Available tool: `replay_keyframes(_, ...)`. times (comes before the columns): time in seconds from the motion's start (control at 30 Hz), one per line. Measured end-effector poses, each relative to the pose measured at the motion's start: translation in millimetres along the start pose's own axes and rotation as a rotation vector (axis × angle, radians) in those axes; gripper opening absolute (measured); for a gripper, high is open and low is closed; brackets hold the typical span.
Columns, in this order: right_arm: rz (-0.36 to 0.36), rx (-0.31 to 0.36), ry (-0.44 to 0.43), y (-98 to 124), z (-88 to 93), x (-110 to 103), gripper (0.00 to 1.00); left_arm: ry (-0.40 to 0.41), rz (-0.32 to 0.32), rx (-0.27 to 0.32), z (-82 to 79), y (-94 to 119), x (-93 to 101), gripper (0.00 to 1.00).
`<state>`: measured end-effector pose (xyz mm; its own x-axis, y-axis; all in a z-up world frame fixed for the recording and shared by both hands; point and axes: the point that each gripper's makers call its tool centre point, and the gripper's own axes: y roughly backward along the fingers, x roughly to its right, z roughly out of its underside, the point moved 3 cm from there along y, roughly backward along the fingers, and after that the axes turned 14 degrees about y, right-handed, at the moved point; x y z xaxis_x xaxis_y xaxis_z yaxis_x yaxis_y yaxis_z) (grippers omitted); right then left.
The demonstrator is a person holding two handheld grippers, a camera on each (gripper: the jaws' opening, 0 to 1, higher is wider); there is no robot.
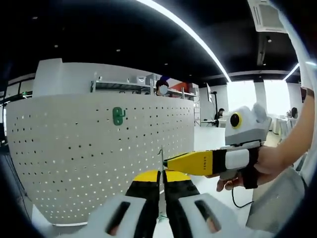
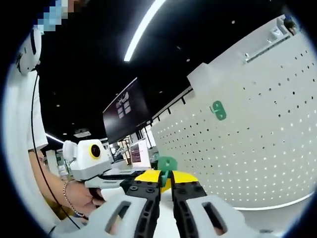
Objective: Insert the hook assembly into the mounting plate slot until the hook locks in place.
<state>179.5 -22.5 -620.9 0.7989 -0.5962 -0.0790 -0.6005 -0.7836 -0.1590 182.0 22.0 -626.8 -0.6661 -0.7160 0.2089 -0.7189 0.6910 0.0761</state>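
A white pegboard [image 1: 99,153] stands upright ahead, and one green hook [image 1: 118,115] is fixed high on it. In the right gripper view the same pegboard [image 2: 267,144] fills the right side, with that hook [image 2: 217,110] on it. My left gripper [image 1: 160,174] is shut on a thin upright piece [image 1: 161,157] seen edge-on. My right gripper [image 1: 168,162] reaches in from the right, its yellow tip at that piece. In its own view my right gripper [image 2: 167,174] is shut on a green hook assembly [image 2: 167,163], and the left gripper [image 2: 133,177] meets it from the left.
A person's hand [image 1: 265,166] holds the right gripper; another hand [image 2: 79,198] holds the left one. The pegboard's lower edge [image 1: 64,224] sits near the floor. Behind lie an open office with shelves [image 1: 133,87], ceiling light strips and a dark hanging screen [image 2: 124,116].
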Motion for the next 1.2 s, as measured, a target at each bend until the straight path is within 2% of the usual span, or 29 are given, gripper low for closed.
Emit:
replay_keyframes(0.57, 0.056, 0.0, -0.023, -1.1, 0.6, 2.1, 0.02, 0.007, -0.016, -0.003, 1.4, 0.3, -1.2, 0.01)
replay_keyframes(0.63, 0.066, 0.001, -0.045, -0.9, 1.0, 2.3, 0.01, 0.01, -0.018, -0.003, 1.6, 0.1, -1.2, 0.01)
replay_keyframes(0.7, 0.071, 0.012, -0.112, 0.1, 0.7, 3.6, 0.01, 0.014, -0.016, 0.002, 1.1, -0.3, -0.4, 0.01)
replay_keyframes(0.8, 0.069, -0.007, -0.069, 0.0, 1.4, 3.3, 0.01, 0.019, -0.018, -0.007, 2.5, -0.5, -0.1, 0.01)
replay_keyframes(0.97, 0.073, -0.008, -0.06, 0.0, 0.4, 2.4, 0.0, 0.017, -0.017, -0.007, 2.5, -0.7, -0.3, 0.01)
replay_keyframes(1.0, 0.078, -0.008, -0.034, -0.3, -0.4, 2.0, 0.0, 0.018, -0.017, -0.005, 2.0, -1.0, -0.4, 0.01)
replay_keyframes(1.2, 0.09, -0.01, -0.036, -0.7, -3.2, 2.4, 0.0, 0.02, -0.012, 0.003, 0.0, -1.7, -0.4, 0.01)
